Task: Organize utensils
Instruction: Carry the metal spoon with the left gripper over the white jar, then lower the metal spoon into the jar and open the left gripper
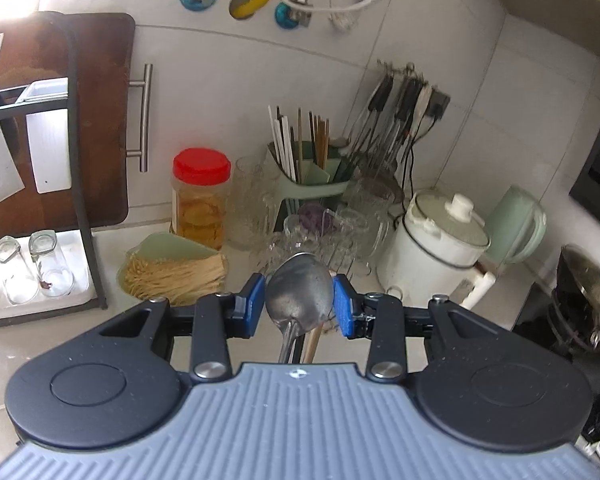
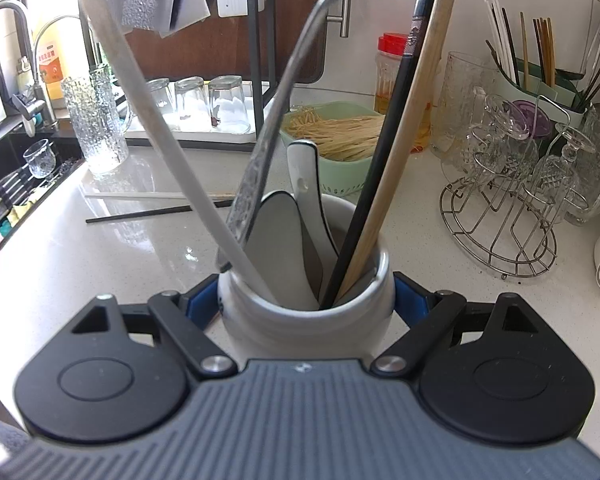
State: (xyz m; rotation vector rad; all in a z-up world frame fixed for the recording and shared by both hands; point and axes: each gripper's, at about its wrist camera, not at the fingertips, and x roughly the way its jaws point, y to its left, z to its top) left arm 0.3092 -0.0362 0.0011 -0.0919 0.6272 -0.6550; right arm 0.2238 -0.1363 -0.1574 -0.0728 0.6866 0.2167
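Gripping the bowl of a metal spoon (image 1: 300, 294) between its blue pads, the left gripper (image 1: 300, 300) is holding it over the white jar (image 2: 306, 312), which the right gripper (image 2: 306, 300) is clamping at both sides. The jar is already carrying ceramic spoons (image 2: 306, 172) and chopsticks (image 2: 404, 132), while a white chopstick (image 2: 156, 196) and a black chopstick (image 2: 140, 215) are lying loose on the counter (image 2: 100, 264), so the sorting is looking partly done.

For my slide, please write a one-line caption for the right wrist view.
Right tool clamps a white jar holding spoons and chopsticks; two chopsticks lie on the counter.
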